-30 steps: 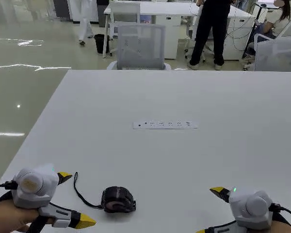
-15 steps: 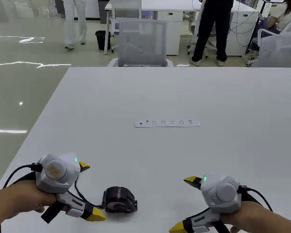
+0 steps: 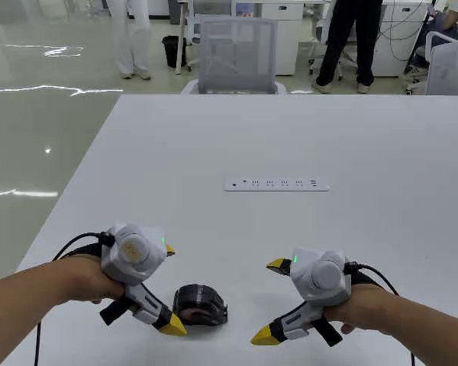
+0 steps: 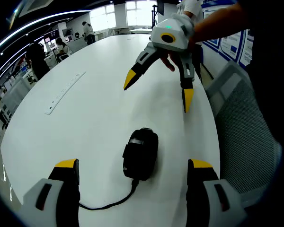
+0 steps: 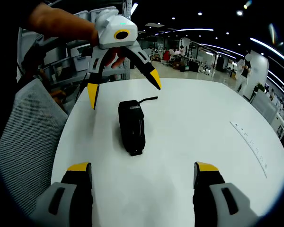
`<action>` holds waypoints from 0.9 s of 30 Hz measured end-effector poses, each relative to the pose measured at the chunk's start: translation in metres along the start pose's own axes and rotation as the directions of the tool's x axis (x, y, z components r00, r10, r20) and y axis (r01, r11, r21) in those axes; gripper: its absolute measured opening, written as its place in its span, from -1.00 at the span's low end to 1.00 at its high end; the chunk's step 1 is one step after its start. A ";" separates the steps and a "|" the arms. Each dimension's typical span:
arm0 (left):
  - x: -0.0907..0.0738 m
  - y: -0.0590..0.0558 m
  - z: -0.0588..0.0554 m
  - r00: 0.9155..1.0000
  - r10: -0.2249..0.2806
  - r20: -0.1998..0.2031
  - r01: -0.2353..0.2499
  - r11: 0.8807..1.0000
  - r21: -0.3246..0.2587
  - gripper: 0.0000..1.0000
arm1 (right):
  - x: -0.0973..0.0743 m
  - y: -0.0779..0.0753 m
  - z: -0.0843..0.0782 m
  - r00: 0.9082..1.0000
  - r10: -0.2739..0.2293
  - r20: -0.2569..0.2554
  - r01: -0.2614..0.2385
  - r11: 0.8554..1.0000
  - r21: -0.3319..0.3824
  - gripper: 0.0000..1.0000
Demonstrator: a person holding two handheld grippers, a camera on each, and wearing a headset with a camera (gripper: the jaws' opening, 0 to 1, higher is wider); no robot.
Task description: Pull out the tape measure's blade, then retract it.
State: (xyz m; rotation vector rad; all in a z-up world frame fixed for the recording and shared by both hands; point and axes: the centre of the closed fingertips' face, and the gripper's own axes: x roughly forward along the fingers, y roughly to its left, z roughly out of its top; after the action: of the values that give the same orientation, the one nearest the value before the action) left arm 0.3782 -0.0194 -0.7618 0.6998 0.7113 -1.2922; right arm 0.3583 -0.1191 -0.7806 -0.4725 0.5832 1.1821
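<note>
Centrally, boxy matte-black tape measure [image 4: 141, 153]

Ceiling light is being reflected by a glossy floor [image 3: 38, 122] beside the white bench [image 3: 328, 130]; a grey mesh chair [image 3: 237, 53] is being kept at its far edge, before white desks [image 3: 290, 38].

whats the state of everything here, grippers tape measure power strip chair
tape measure: blade fully in, lying on the table, ungripped
left gripper: open, at the tape measure's strap end
right gripper: open, facing the tape measure with a gap between
power strip: nothing plugged in
chair: empty, at the table's far edge
</note>
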 end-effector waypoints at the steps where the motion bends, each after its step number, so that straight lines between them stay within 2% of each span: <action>1: 0.003 0.000 -0.001 1.000 -0.009 -0.011 0.009 1.000 0.007 0.84 | 0.004 0.001 0.001 1.000 0.011 -0.006 -0.011 1.000 -0.003 0.81; 5: 0.009 -0.002 -0.003 0.999 -0.028 -0.040 0.030 0.999 0.036 0.71 | 0.015 0.004 0.004 0.999 0.039 -0.019 -0.039 0.999 -0.016 0.74; 10: 0.015 -0.001 -0.001 0.998 -0.039 -0.052 0.041 0.999 0.029 0.70 | 0.025 0.004 0.007 0.997 0.064 -0.042 -0.066 0.997 -0.044 0.68; 16: 0.028 -0.014 -0.002 0.992 -0.091 -0.087 0.094 0.995 0.036 0.62 | 0.035 0.006 0.011 0.995 0.084 -0.054 -0.087 0.995 -0.051 0.53; 18: 0.033 -0.018 -0.003 0.990 -0.101 -0.099 0.105 0.994 0.042 0.56 | 0.040 0.009 0.010 0.994 0.095 -0.058 -0.097 0.995 -0.033 0.48; 21: 0.038 -0.018 -0.009 0.986 -0.099 -0.133 0.105 0.994 0.040 0.40 | 0.045 0.017 0.007 0.990 0.119 -0.078 -0.123 0.991 -0.045 0.42; 27: 0.041 -0.017 -0.007 0.986 -0.089 -0.138 0.098 0.993 0.060 0.25 | 0.050 0.021 0.004 0.986 0.134 -0.101 -0.140 0.988 -0.063 0.27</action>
State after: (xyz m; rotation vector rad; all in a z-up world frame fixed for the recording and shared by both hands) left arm 0.3660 -0.0401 -0.7995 0.8217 0.8220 -1.3683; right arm 0.3524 -0.0747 -0.8107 -0.5581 0.6672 1.3196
